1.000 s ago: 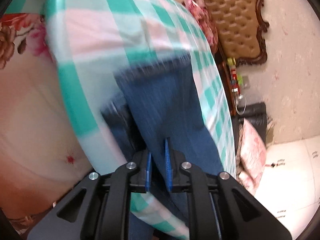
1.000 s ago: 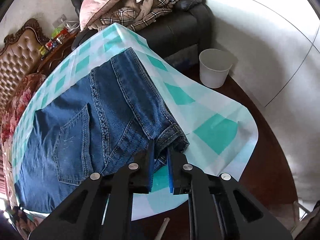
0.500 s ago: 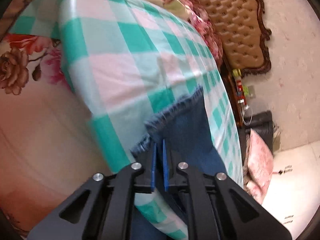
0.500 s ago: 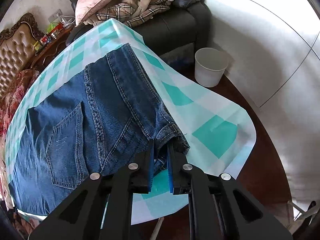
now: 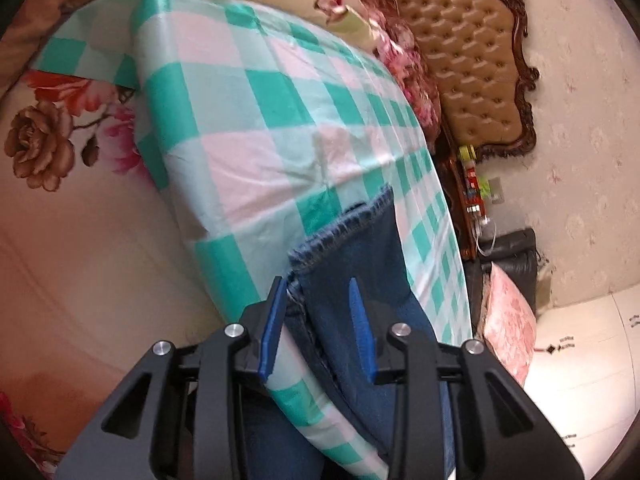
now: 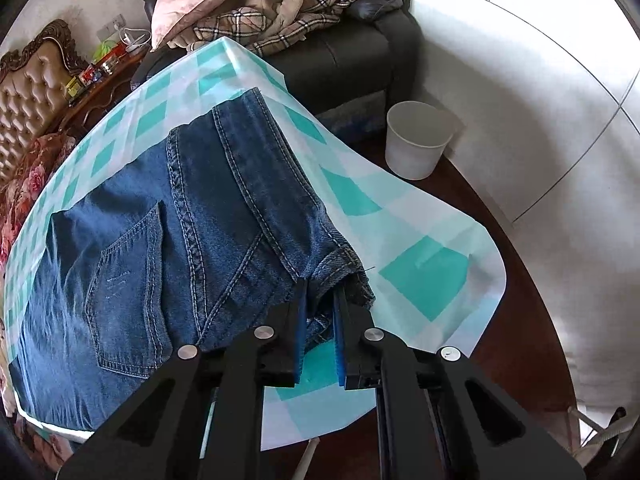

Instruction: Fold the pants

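Note:
Blue jeans [image 6: 160, 248] lie spread on a teal-and-white checked cloth [image 6: 420, 248], back pocket up, waistband end toward my right gripper. My right gripper [image 6: 320, 300] is shut on the waistband corner of the jeans. In the left wrist view the leg hem of the jeans [image 5: 352, 240] lies on the checked cloth [image 5: 260, 120]. My left gripper [image 5: 318, 300] is open, its blue pads apart on either side of the leg end, with the denim loose between them.
A white bucket [image 6: 420, 140] stands on the dark floor beyond the cloth's edge. A black sofa [image 6: 360, 52] piled with pillows and blankets is behind. A tufted headboard [image 5: 468, 48] and floral bedding [image 5: 60, 140] flank the cloth.
My left gripper has opened and let go of the leg hem, which now rests on the cloth. The right gripper stays shut on the waistband and has barely moved.

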Tool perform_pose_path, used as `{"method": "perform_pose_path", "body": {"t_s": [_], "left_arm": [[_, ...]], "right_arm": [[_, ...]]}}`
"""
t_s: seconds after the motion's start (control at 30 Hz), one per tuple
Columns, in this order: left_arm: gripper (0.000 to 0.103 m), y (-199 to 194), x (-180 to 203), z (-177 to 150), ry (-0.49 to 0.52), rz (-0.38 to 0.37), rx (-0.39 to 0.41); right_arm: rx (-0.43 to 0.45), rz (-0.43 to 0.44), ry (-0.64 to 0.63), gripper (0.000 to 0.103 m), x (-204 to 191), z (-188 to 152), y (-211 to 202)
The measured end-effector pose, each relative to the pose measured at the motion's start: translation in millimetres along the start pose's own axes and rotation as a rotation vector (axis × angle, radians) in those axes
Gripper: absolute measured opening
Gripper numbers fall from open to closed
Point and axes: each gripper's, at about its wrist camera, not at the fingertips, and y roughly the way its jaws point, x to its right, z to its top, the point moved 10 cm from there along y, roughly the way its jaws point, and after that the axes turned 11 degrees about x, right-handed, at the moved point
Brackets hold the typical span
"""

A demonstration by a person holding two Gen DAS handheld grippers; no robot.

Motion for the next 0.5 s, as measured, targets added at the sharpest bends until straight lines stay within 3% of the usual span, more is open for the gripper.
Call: {"method": "perform_pose_path", "body": {"t_s": [0.1, 0.27, 0.3, 0.33, 0.37, 0.5], "left_arm": [[0.033, 7, -7, -6, -0.022, 0.029, -0.032], [0.033, 13, -4, 4, -0.01, 0.025, -0.002], [0.031, 19, -5, 9, 0.004, 0.04, -0.007], [0.015, 24, -7, 10, 0.006, 0.053, -0.024], [0.007, 27, -8, 10, 0.015, 0.08, -0.038], [0.007, 8, 21, 8, 0.084, 0.077, -0.017]], "right_arm": [[0.001, -0.003, 0.0, 0.01, 0, 0, 0], [-0.001, 0.006, 0.007, 0.01, 2, 0, -1], [-0.005, 0.004, 0.006, 0.01, 2, 0, 0], [-0.007, 0.001, 0.005, 0.01, 1, 2, -1], [-0.006, 0.001, 0.005, 0.01, 0, 3, -2], [0.049, 0.049, 0.031, 0.009, -4, 21, -29]]}}
